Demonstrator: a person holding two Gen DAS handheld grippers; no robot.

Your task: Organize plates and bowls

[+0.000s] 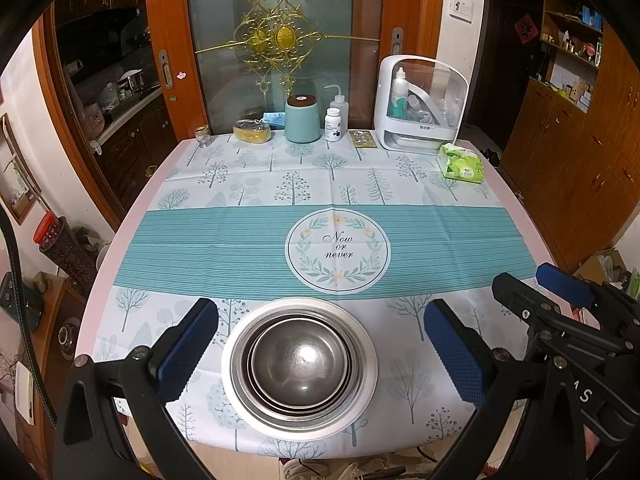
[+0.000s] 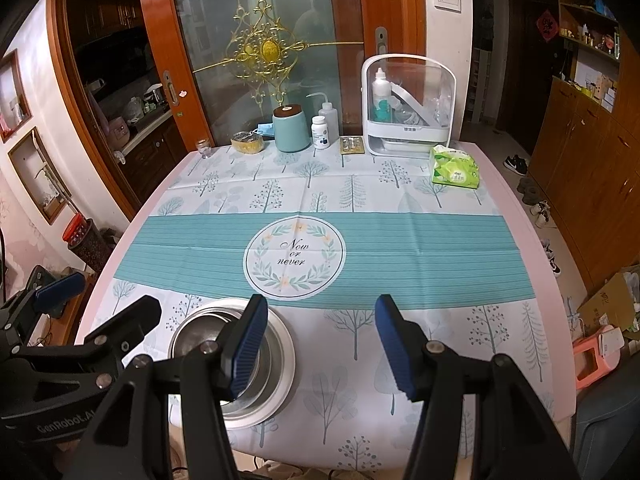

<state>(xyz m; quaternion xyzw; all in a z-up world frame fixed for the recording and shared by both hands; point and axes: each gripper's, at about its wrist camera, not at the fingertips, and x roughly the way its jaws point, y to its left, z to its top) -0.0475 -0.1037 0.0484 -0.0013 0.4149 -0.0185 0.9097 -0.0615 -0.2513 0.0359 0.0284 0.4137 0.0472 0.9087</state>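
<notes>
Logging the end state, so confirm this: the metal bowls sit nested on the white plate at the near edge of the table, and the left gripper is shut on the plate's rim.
One thing is wrong: the left gripper is open, its pads apart on either side of the white plate and off it, as the left wrist view shows. The metal bowls do sit nested on it at the near edge.

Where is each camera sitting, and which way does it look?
Left wrist view: sits on the left tool, looks down across the table at the nested round metal bowls; right tool shows at its right edge.
Right wrist view: sits on the right tool, facing the same way; left tool shows at its left edge.
Both share the bowls and teal-striped tree-print tablecloth.
</notes>
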